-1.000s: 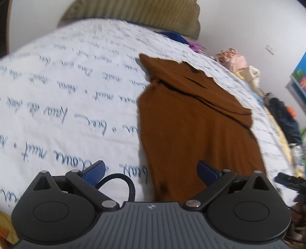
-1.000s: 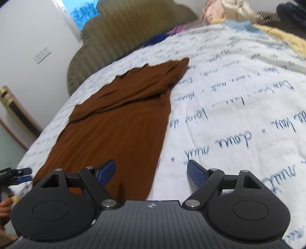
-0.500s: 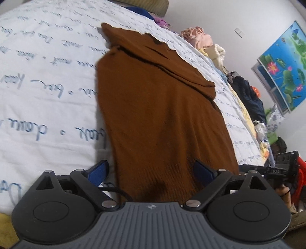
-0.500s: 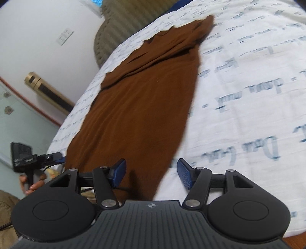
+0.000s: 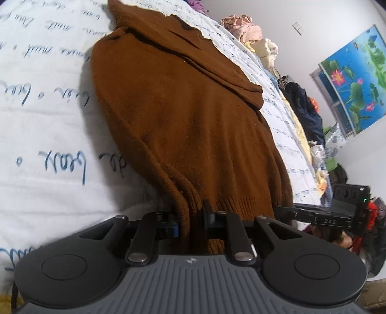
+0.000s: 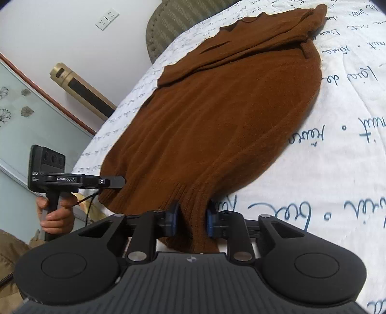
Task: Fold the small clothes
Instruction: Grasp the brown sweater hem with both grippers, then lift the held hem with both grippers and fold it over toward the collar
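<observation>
You have 1 brown sweater (image 5: 183, 116) flat on the bed (image 5: 48, 135). Your 2 claws, left claw (image 5: 190, 221) and right claw (image 6: 191, 217), tilted downward, have just closed, each clamped on its hem.

A bed (image 5: 48, 135) in a white quilted cover (blue handwriting printed across it) is carrying a brown knit sweater (image 5: 183, 116) lying flat. Crumpled clothes (image 5: 243, 23) are piling along its far edge.

place: we are looking at a home bedroom | bed (image 5: 48, 135) wearing a white quilt with blue script | padded headboard (image 6: 173, 26) standing at the wall | clothes heap (image 5: 243, 23) lying along the far side | lotus picture (image 5: 357, 79) hanging on the wall | wall sockets (image 6: 107, 18) showing
</observation>
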